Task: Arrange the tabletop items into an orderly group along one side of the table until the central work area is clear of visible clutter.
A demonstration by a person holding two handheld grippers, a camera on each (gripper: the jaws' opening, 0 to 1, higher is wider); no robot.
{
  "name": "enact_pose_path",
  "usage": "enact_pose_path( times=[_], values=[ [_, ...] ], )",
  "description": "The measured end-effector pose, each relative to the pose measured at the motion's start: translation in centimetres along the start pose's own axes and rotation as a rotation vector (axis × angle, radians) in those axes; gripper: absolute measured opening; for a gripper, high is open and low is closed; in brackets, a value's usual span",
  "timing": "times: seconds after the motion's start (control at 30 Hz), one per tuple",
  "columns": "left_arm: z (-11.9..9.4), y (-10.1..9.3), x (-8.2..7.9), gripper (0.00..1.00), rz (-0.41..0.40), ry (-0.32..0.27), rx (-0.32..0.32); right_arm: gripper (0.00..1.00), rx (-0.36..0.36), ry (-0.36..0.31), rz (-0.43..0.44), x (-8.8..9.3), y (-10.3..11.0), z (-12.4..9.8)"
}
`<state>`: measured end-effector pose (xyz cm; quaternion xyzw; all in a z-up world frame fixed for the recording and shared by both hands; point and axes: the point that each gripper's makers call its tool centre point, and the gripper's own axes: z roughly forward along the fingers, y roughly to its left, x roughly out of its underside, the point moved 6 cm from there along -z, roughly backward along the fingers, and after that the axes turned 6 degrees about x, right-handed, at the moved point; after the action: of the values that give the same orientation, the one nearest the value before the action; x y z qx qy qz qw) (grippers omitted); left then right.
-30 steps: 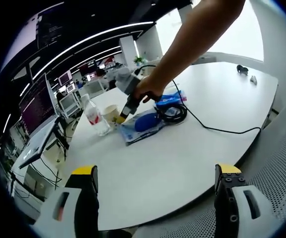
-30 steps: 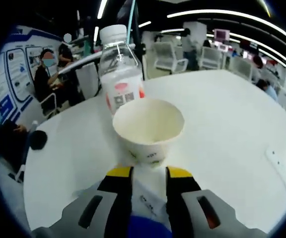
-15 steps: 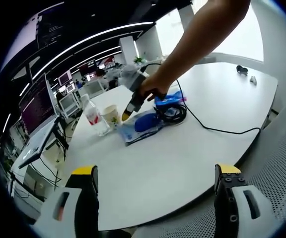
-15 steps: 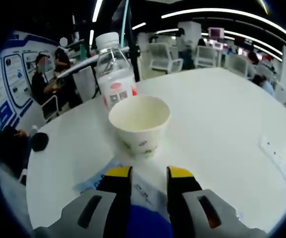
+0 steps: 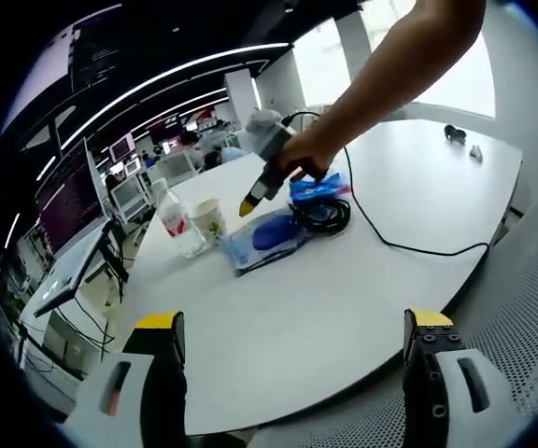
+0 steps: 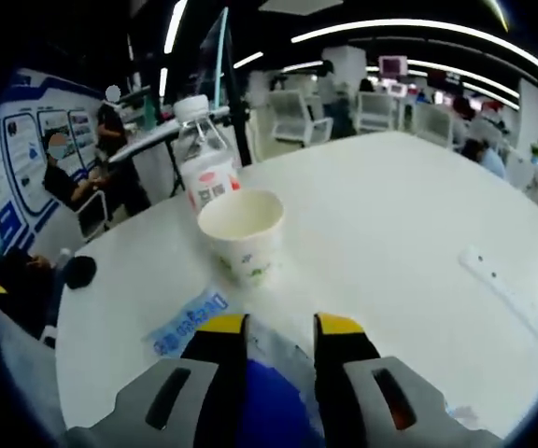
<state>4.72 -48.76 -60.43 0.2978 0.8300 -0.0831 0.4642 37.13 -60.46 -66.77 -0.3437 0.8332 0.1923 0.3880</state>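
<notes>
From the left gripper view, my left gripper (image 5: 292,329) is held low at the near edge of the white table (image 5: 344,289), its two jaws wide apart and holding nothing. Far ahead of it I see the group of items: a water bottle (image 5: 176,219), a paper cup (image 5: 210,218) just beside it, a clear bag with a blue object (image 5: 267,235), a coiled black cable (image 5: 329,215) and a blue packet (image 5: 319,187). A person's hand (image 5: 299,157) holds the right gripper (image 5: 248,204) above the bag, tips pointing toward the cup.

In the right gripper view, the right gripper (image 6: 280,325) has its jaws close together with a narrow gap, and I see nothing gripped between them. Directly under and ahead of the tips lies the bag (image 6: 194,317). The cup (image 6: 241,233) stands upright further ahead, a little left, with the bottle (image 6: 205,168) just behind it. A white power strip (image 6: 512,289) lies well to the right.
</notes>
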Motion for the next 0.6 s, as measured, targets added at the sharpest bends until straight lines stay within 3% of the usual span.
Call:
enact_pose_path(
  times=[0.3,0.6],
  values=[
    [0.0,-0.1,0.0,0.97,0.007,-0.003,0.003,0.29,-0.001,-0.019,0.008,0.7,-0.3,-1.7],
    [0.0,-0.1,0.0,0.97,0.011,-0.005,0.004,0.42,-0.006,-0.03,-0.005,1.7,-0.1,-3.4]
  ],
)
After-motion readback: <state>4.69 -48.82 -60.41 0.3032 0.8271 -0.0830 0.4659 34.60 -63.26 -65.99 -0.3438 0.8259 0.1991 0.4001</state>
